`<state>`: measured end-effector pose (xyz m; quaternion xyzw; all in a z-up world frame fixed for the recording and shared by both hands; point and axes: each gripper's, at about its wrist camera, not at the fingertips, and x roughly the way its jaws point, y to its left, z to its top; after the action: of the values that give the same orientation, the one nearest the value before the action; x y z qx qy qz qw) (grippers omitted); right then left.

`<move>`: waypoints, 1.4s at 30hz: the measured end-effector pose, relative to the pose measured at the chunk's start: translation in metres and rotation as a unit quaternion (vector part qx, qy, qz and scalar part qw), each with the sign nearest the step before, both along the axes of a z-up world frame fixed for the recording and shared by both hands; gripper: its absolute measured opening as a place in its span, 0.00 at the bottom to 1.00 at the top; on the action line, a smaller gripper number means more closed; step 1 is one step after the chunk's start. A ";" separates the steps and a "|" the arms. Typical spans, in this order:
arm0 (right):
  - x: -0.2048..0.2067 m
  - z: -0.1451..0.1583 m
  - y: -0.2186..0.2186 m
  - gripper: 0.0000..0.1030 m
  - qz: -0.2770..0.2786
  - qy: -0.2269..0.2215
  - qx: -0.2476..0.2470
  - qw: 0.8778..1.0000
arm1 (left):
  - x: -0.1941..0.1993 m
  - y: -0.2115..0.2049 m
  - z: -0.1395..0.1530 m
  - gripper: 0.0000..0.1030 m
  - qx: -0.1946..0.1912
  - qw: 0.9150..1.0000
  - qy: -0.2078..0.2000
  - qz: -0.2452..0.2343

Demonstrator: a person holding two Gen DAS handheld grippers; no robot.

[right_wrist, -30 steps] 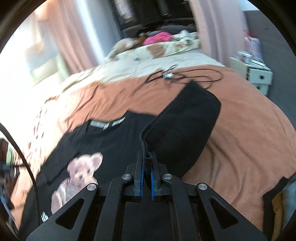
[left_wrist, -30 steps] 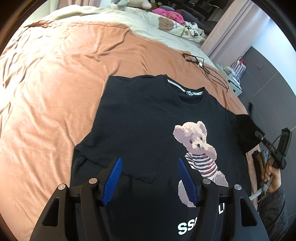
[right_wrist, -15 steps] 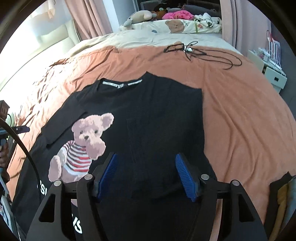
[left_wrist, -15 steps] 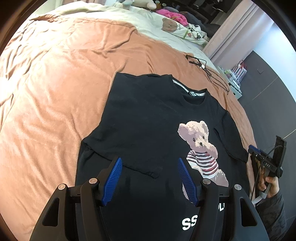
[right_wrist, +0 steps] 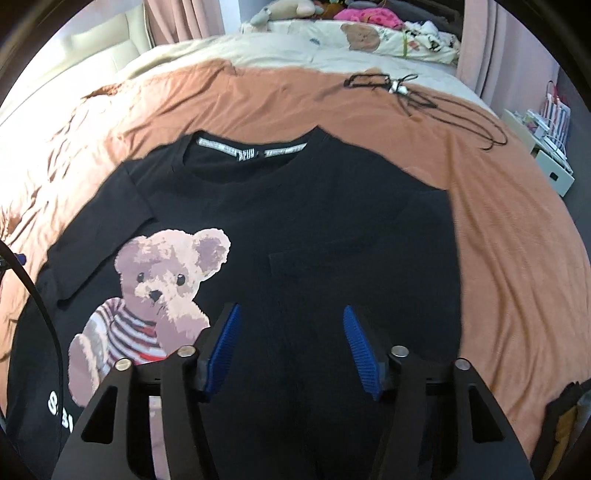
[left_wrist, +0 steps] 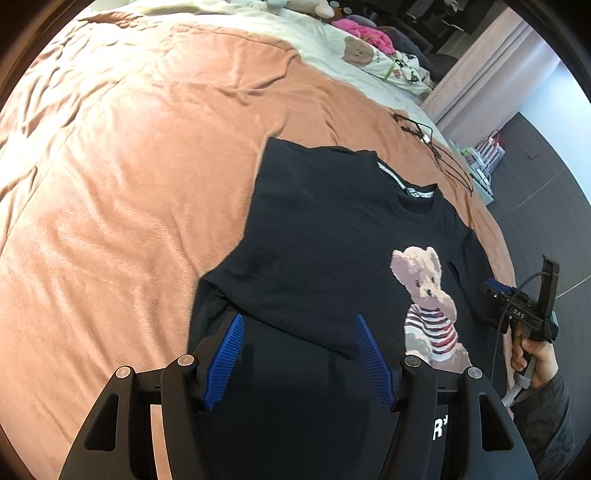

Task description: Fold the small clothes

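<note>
A black T-shirt (left_wrist: 325, 236) with a teddy-bear print (right_wrist: 166, 273) lies face up on the orange bedspread (left_wrist: 129, 184). Both sleeves are folded inward onto its body. My left gripper (left_wrist: 298, 319) hovers open just above the folded left sleeve's hem, nothing between its blue pads (left_wrist: 225, 354). My right gripper (right_wrist: 291, 310) hangs over the right half of the T-shirt, below the folded right sleeve (right_wrist: 369, 236). Its jaws are closing, still apart, with only the flat cloth beneath them. In the left wrist view the right gripper (left_wrist: 496, 290) shows at the T-shirt's right edge, held by a hand (left_wrist: 535, 358).
A black cable (right_wrist: 424, 99) lies on the bedspread beyond the collar. Pillows and plush toys (right_wrist: 369, 33) line the head of the bed. A white cabinet (right_wrist: 554, 173) stands off the bed's right side. Dark and yellow cloth (right_wrist: 565, 413) lies at the near right corner.
The right gripper let go of the right sleeve, which now lies folded on the T-shirt's body, and swung back over the T-shirt. The left gripper edged forward and lower.
</note>
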<state>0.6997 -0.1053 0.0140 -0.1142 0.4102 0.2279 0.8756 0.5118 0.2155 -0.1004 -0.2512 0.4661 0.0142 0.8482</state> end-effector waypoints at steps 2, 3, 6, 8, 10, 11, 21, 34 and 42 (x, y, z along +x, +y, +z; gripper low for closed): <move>0.010 -0.007 0.011 0.48 -0.005 0.006 -0.010 1.000 | 0.002 0.004 -0.004 0.63 -0.001 1.000 0.001 0.001; 0.016 -0.011 0.017 0.48 -0.009 0.009 -0.015 1.000 | 0.003 0.006 -0.006 0.63 -0.001 1.000 0.003 0.001; 0.031 -0.022 0.031 0.48 -0.027 0.017 -0.027 0.999 | 0.006 0.012 -0.012 0.63 -0.001 1.000 0.005 0.001; 0.039 -0.029 0.038 0.40 -0.034 0.022 -0.031 0.999 | 0.006 0.015 -0.015 0.63 -0.002 1.000 0.008 0.002; 0.046 -0.036 0.045 0.34 -0.052 0.023 -0.040 0.998 | 0.006 0.019 -0.017 0.63 -0.001 1.000 0.011 0.004; 0.049 -0.037 0.048 0.30 -0.060 0.019 -0.038 0.997 | 0.005 0.021 -0.018 0.63 0.000 1.000 0.011 0.005; 0.043 -0.016 0.081 0.02 -0.083 -0.025 0.002 0.996 | 0.000 0.029 -0.019 0.63 0.001 1.000 0.013 0.012; 0.041 -0.014 0.056 0.56 -0.076 -0.004 0.059 0.995 | -0.004 0.028 -0.009 0.63 0.005 1.000 0.009 0.012; 0.004 0.013 0.012 0.56 -0.076 -0.024 0.050 0.996 | -0.018 0.028 0.000 0.63 -0.003 1.000 -0.002 0.022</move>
<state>0.7034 -0.0931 0.0272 -0.0442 0.3850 0.1777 0.9046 0.4936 0.2434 -0.1005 -0.2644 0.4589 0.0311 0.8477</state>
